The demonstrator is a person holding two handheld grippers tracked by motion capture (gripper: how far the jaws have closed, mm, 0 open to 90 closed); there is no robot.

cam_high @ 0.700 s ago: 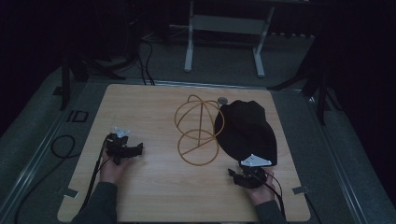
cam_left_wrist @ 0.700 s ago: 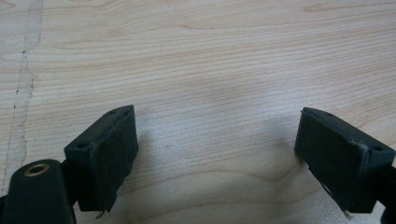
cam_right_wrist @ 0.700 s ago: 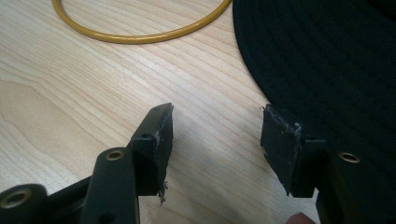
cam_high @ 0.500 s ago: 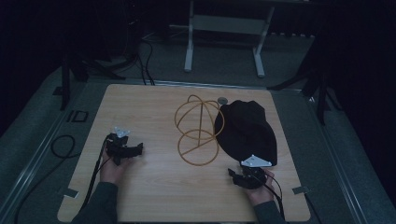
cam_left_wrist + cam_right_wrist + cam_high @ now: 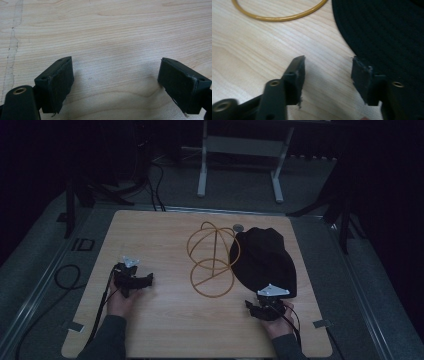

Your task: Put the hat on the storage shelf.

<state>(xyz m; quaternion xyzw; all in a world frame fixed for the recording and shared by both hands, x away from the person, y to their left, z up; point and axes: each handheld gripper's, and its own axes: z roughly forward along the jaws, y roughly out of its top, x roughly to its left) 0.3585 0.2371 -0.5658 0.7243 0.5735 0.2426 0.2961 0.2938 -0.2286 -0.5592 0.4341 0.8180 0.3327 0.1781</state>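
Two grippers in play, both with jaws apart and nothing between them. Right gripper (image 5: 261, 306) sits at the near right of the table (image 5: 165, 330), jaws parted about halfway over bare wood, its right jaw at the edge of the cap (image 5: 264, 260) brim; in the right gripper view (image 5: 327, 75) the brim runs just beside that jaw, whether touching or not can't be told. Left gripper (image 5: 142, 281) is at the near left, well apart from everything, jaws wide over bare wood in the left gripper view (image 5: 116, 80). Cap lies on the right half of the table, brim toward the person, crown toward the far edge. Wire stand (image 5: 214, 261), yellow loops, sits mid-table just left of the cap, touching or overlapping its left edge. Small round disc (image 5: 238, 227) near the far edge, by the crown. Against the earlier frames: hardly any difference, both hands, the cap and the stand are in the same places; right gripper at most a touch closer to the brim.
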